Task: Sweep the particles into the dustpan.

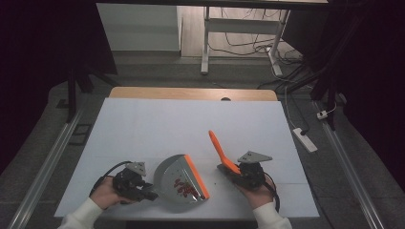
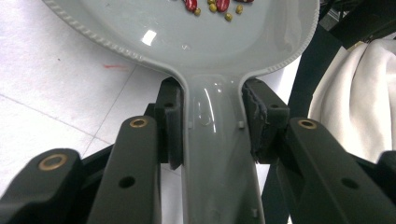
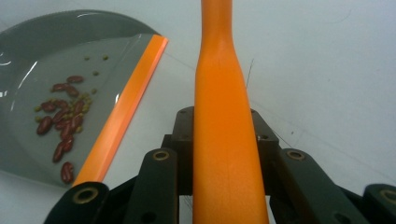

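The left gripper (image 1: 149,194) was closed on the grey handle of the dustpan (image 1: 177,183), which lay near the front edge of the white bench (image 1: 153,124) with its orange lip (image 1: 197,175) facing right. In the left gripper view both pads pressed the handle's sides squarely. A heap of red beans (image 1: 182,186) and small green ones sat inside the pan. The right gripper (image 1: 234,172) was clamped around the orange brush (image 1: 222,151), low on the handle, which pointed away toward the far side; the brush head was hidden behind the gripper, just right of the pan's lip. A dark speck or two seemed to lie on the bench between lip and brush, too small to tell. Sweeping well probably meant keeping the lip flat against the bench, holding the pan steady, and drawing the brush leftward in short low strokes so nothing bounced back out or slid under the edge
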A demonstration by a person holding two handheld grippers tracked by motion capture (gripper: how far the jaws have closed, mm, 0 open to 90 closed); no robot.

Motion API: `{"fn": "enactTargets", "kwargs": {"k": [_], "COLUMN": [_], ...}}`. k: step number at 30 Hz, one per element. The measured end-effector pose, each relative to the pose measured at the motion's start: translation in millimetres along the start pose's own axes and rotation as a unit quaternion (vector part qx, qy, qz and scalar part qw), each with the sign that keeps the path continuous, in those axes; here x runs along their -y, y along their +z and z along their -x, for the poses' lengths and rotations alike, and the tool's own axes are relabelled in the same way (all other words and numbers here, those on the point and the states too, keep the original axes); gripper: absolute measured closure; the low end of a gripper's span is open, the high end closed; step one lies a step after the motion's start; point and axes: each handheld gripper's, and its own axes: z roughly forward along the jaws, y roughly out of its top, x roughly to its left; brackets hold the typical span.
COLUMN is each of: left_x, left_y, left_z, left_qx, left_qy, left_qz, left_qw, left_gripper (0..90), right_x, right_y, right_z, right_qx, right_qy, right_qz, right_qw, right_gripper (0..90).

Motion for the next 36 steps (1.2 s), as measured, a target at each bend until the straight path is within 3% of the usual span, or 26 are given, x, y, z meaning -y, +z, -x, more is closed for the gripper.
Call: {"fn": "enactTargets", "kwargs": {"k": [10,20,27,32,34,36], "left_x": [-2.2,-4.6,-4.2,-4.2,-4.1,-4.1], "left_y": [2.8,6.5,8.0,8.1,8.1,8.0], "left_z": [1.3,2.3,2.0,1.5,1.7,1.4], "left_qx": [0.003,0.005,0.006,0.006,0.006,0.006], "left_qy": [0.0,-0.002,-0.004,-0.004,-0.004,-0.003], "left_qz": [-0.001,0.0,0.001,0.0,0.001,0.001], "left_qw": [1.0,1.0,1.0,1.0,1.0,1.0], "left_gripper": [61.8,61.8,61.8,61.8,61.8,61.8], "right_x": [7.8,9.9,7.2,0.8,-2.8,-4.8], "right_y": [2.0,4.1,9.9,11.7,8.0,1.5], "right_z": [-15.0,-26.7,-43.5,-54.8,-53.7,-45.1], "right_qx": [-0.012,-0.025,-0.048,-0.092,-0.089,-0.066], "right_qy": [-0.008,-0.004,-0.006,-0.008,-0.002,-0.002], "right_qz": [-0.027,-0.031,-0.032,-0.002,0.018,0.039], "right_qw": [0.9995,0.9992,0.9983,0.9957,0.9958,0.9971], "right_gripper": [70.4,70.3,70.4,70.4,70.4,70.4]}}
